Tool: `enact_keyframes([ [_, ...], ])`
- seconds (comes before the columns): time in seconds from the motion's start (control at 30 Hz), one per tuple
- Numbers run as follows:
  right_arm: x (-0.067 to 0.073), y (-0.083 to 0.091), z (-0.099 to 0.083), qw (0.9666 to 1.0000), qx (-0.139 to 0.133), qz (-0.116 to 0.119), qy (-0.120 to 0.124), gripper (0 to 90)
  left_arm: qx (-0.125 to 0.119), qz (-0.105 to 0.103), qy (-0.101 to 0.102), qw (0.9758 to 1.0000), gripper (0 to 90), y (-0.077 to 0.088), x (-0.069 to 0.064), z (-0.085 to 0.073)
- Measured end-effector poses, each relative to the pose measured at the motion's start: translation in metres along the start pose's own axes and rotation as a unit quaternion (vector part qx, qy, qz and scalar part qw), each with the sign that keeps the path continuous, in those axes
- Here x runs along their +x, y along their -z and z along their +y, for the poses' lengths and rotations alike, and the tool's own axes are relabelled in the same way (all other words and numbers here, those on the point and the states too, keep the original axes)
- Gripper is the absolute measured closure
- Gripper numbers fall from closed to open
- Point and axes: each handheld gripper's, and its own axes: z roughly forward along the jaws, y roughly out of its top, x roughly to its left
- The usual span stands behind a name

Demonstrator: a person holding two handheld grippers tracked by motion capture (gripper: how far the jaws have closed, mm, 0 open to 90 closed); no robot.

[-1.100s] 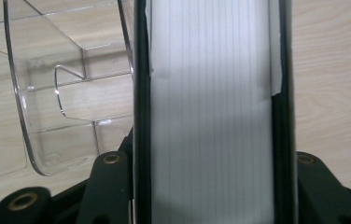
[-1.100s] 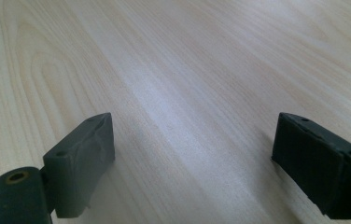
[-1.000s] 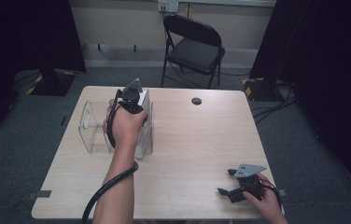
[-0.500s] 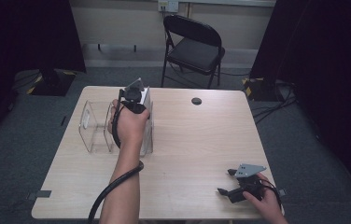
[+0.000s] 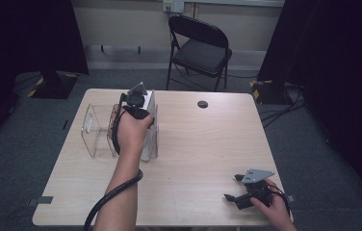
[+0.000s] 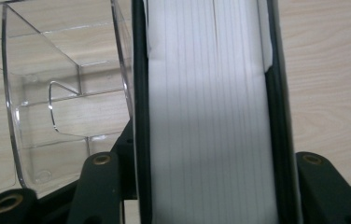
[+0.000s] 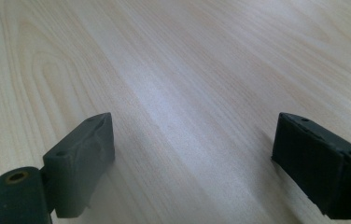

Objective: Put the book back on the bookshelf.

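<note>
In the left gripper view, the white book point(image 6: 211, 121) is cut off at the top and bottom edges, and whether the pads press on it cannot be told. The clear holder point(image 6: 47, 107) is cut off at the left edge. In the high view, the book's lower part is hidden by the left hand point(image 5: 131, 130), and the small dark thing point(image 5: 202, 104) on the worktop point(image 5: 198, 159) is too small to be identified.

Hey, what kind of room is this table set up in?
Probably a recording studio or lab space, not a home: black curtains hang at both sides, cables trail over grey carpet, and a lone folding chair faces the bare wooden table.
</note>
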Motion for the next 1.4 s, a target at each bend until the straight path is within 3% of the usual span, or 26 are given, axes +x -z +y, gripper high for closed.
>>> enact_keyframes([
  [0.17, 0.000, 0.000, 0.000, 1.0000, 0.001, 0.001, 0.000, 12.0, 0.010, -0.005, -0.020, 0.9997, 46.7, 0.005, -0.004, -0.003],
  [0.37, 0.000, 0.000, 0.000, 1.0000, 0.001, 0.001, -0.001, 12.0, 0.005, -0.014, -0.037, 0.9992, 45.4, 0.012, -0.003, -0.007],
  [0.6, 0.000, 0.000, 0.000, 1.0000, 0.001, 0.001, -0.001, 12.1, -0.002, -0.037, -0.037, 0.9986, 42.4, 0.012, 0.003, -0.014],
  [0.7, 0.000, 0.000, 0.000, 1.0000, 0.001, 0.001, -0.001, 12.1, -0.001, -0.038, -0.050, 0.9981, 41.7, 0.012, 0.003, -0.016],
  [0.87, 0.000, 0.000, 0.000, 1.0000, 0.002, 0.001, 0.001, 12.0, -0.007, -0.048, -0.043, 0.9979, 40.2, 0.015, 0.007, -0.021],
  [1.1, 0.000, 0.000, 0.000, 1.0000, 0.002, 0.001, 0.000, 12.1, -0.012, -0.077, -0.056, 0.9954, 36.4, 0.019, 0.015, -0.031],
  [1.33, 0.000, 0.000, 0.000, 1.0000, 0.001, 0.001, 0.000, 12.0, -0.016, -0.092, -0.056, 0.9940, 33.6, 0.019, 0.022, -0.040],
  [1.4, 0.000, 0.000, 0.000, 1.0000, 0.002, 0.001, 0.000, 12.0, -0.016, -0.092, -0.068, 0.9934, 33.8, 0.017, 0.024, -0.041],
])
